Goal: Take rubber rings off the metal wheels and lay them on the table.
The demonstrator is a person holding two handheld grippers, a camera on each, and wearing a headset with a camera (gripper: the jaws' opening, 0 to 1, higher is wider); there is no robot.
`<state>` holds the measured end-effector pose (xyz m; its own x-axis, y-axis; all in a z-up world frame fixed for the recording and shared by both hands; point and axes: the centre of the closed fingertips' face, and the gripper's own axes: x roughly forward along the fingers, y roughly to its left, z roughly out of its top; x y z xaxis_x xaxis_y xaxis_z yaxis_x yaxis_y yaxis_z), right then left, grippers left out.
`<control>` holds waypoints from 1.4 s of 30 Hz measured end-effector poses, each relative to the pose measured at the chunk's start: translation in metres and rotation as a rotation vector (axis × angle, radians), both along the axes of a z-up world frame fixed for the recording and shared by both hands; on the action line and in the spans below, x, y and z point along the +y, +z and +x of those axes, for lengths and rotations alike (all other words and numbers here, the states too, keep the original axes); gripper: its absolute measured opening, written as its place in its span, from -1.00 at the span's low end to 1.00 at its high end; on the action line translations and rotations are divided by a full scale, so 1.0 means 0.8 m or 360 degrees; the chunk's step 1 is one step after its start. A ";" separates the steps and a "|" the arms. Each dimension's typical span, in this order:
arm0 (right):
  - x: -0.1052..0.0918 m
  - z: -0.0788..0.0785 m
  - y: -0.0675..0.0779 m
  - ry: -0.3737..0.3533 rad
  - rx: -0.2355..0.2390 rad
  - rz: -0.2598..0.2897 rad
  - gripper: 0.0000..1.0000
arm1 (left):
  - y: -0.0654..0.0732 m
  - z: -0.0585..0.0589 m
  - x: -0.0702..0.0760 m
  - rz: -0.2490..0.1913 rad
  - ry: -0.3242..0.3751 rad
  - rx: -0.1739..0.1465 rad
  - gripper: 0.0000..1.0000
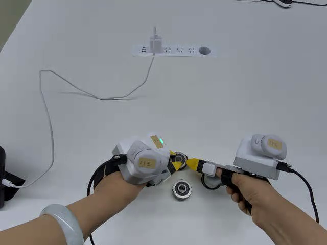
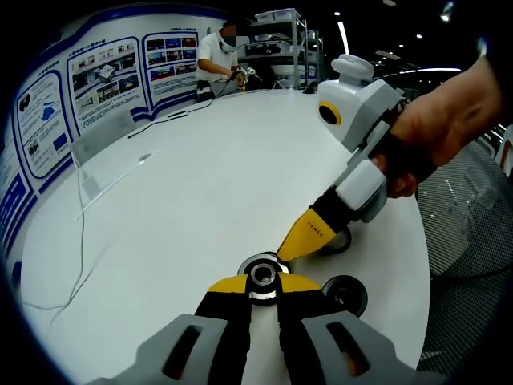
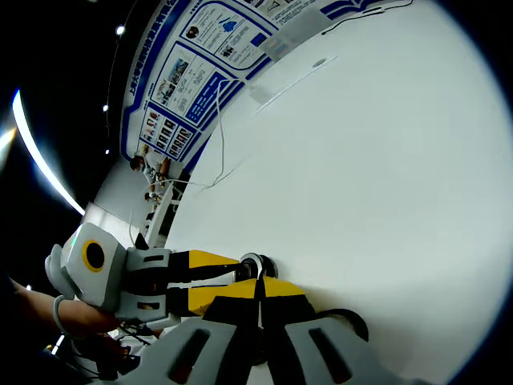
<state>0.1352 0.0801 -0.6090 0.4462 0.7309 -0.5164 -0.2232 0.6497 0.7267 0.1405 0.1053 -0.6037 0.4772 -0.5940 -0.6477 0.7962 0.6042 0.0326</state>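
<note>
Two claws, two metal wheels and one loose rubber ring, all gathered at the near middle of the white bench. Left claw clamped on the first wheel, one yellow tip on either side of its shiny hub. Right claw with jaws drawn together into a single yellow point, touching the rim of that same wheel. Impossible to tell whether any rubber is nipped between those tips. Second wheel flat on the bench just nearer the person than the two sets of tips, touched by neither claw, black tyre around its hub. Rubber ring flat on the bench beneath the right claw's front, near the second wheel but apart from it. One power strip far across the bench with one white plug in it. One white cable looping from that plug out to the left and down toward one black object at the left border. One pale bracelet on the left wrist. Wide bare bench between the claws and the power strip, and more to the right. Bench edge at the far left corner in the head view. Same bench's rounded edge in the left gripper view, just past the right claw and its hand.
</note>
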 end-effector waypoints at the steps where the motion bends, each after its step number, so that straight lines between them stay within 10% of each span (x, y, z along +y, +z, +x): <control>1: 0.000 0.000 0.001 -0.0001 0.0000 0.0002 -0.97 | 0.000 0.000 0.000 0.0000 0.0000 0.0000 -0.77; 42: 0.015 -0.002 0.023 0.0020 -0.0038 0.0108 -0.98 | 0.000 0.000 0.000 0.0003 -0.0011 -0.0003 -0.77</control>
